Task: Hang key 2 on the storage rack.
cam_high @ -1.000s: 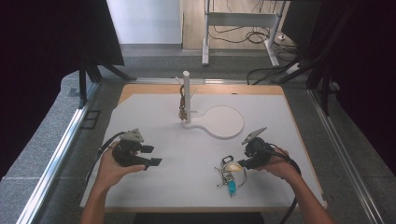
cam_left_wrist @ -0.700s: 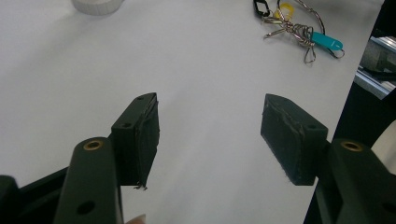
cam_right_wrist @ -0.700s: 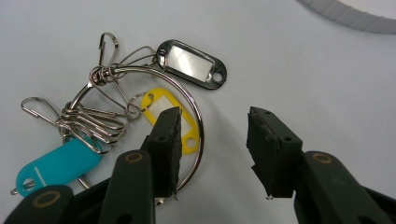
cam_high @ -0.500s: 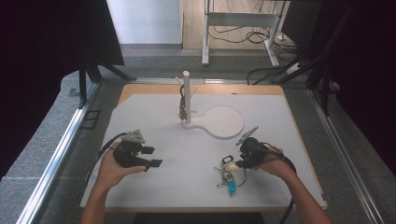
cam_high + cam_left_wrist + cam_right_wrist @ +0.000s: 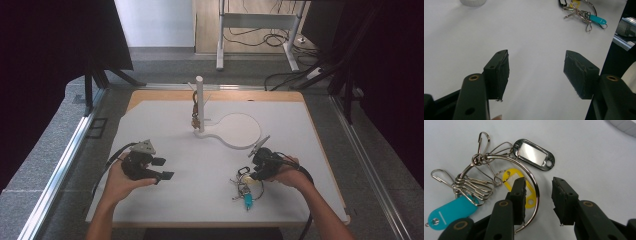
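Observation:
A key ring bundle lies on the white table near the front right: a large metal ring, a black tag, a yellow tag, a teal tag and several wire clips. My right gripper is low over it, open, its jaws standing either side of the large ring's arc without closing on it. From above, the right gripper sits just right of the bundle. My left gripper stands open at the front left, nothing between its jaws. The bundle lies far ahead of it.
A white post rises from a round white base at the table's middle back, with a small brown item hanging on it. The table's right edge shows beside the left gripper. Cables and a metal frame stand behind the table.
My right gripper has moved left and down toward the key ring bundle, and its jaws now flank the large ring. The left gripper has stayed still.

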